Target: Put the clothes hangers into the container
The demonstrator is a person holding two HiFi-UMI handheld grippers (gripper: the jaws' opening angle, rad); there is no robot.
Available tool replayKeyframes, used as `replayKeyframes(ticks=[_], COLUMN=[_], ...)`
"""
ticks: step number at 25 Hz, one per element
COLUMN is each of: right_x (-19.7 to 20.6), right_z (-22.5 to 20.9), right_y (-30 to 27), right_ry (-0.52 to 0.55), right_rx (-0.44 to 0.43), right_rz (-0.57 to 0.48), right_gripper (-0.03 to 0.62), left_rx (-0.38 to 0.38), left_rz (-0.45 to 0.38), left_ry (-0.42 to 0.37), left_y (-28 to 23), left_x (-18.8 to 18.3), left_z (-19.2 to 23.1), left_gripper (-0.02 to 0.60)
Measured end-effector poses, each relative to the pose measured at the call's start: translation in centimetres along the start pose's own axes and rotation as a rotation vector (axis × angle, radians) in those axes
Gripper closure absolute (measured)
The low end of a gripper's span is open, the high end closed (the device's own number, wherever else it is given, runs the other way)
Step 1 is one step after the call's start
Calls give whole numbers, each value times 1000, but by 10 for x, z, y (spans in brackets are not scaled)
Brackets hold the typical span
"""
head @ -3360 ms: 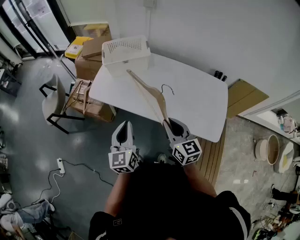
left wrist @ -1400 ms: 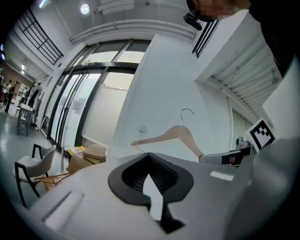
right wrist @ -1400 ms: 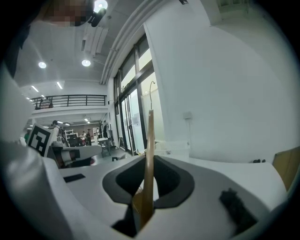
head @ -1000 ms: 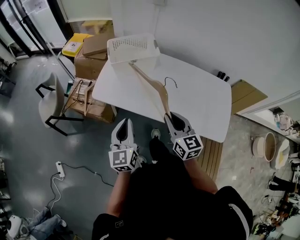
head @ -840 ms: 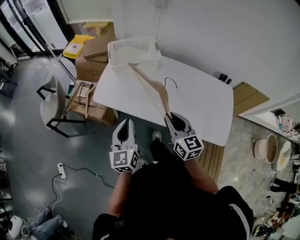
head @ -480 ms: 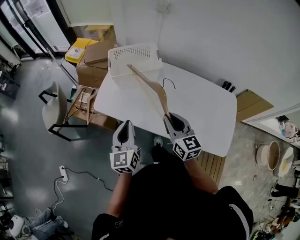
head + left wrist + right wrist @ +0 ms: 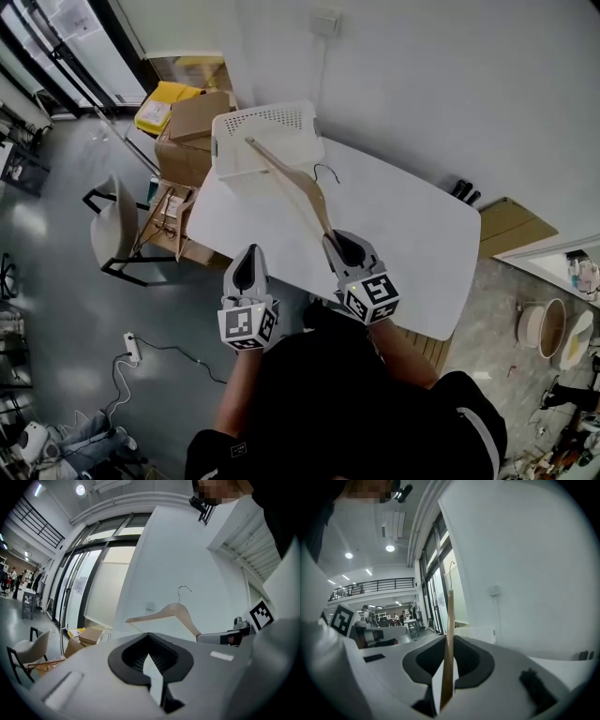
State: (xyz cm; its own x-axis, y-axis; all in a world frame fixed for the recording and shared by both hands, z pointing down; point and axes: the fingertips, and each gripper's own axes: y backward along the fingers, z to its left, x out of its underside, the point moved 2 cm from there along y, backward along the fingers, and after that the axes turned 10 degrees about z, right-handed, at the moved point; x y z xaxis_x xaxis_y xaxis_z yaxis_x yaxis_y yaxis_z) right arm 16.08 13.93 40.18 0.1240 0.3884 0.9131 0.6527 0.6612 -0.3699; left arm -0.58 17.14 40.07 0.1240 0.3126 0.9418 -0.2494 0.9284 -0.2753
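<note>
A wooden clothes hanger (image 7: 295,187) with a thin metal hook sticks up and forward from my right gripper (image 7: 339,246), which is shut on the end of one arm. The hanger's far end reaches over the white perforated basket (image 7: 281,120) at the far left corner of the white table (image 7: 412,234). In the right gripper view the wooden arm (image 7: 449,639) runs edge-on between the jaws of the right gripper (image 7: 446,679), with the basket (image 7: 477,633) beyond. My left gripper (image 7: 248,267) hangs over the floor, short of the table's near edge. The left gripper (image 7: 154,677) is shut and holds nothing.
Cardboard boxes (image 7: 192,117) and a yellow packet (image 7: 159,103) sit left of the basket. A chair (image 7: 114,230) and a wooden rack (image 7: 167,211) stand on the floor left of the table. A white wall runs behind the table. A power strip (image 7: 131,347) lies on the floor.
Both grippers and the person have moved forward toward the table. The hanger's far end has gone from the basket's near rim to over the basket.
</note>
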Motion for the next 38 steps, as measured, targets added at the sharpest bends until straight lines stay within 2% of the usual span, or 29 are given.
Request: replayKeyframes(ticks=[9,14,21,25,30,38], right_x=[-13,-14,-15,-19,-19,-31], right_z=[-35,-47,-41,-38,-34,-32], right_y=[-12,-18,-28,-39,-57,-85], right_ry=[7,3,6,5,-2,9], right_rx=[-66,-85,-78,-62,-48,-51], right_rz=[7,20,28,31,53,67], right_gripper=[533,533,534,533,533,534], left_rx=[-38,-58,-32,-3,35,39], left_rz=[7,18,1,10,20,-1], left_ry=[41,26,40,7,9,18], left_y=[-36,-47,-60,-77,-98,-113], left_x=[-11,-15,-21,-25,-29,-43], left_z=[-10,-10,2,12,26,53], left_gripper=[577,577,577,577,577,577])
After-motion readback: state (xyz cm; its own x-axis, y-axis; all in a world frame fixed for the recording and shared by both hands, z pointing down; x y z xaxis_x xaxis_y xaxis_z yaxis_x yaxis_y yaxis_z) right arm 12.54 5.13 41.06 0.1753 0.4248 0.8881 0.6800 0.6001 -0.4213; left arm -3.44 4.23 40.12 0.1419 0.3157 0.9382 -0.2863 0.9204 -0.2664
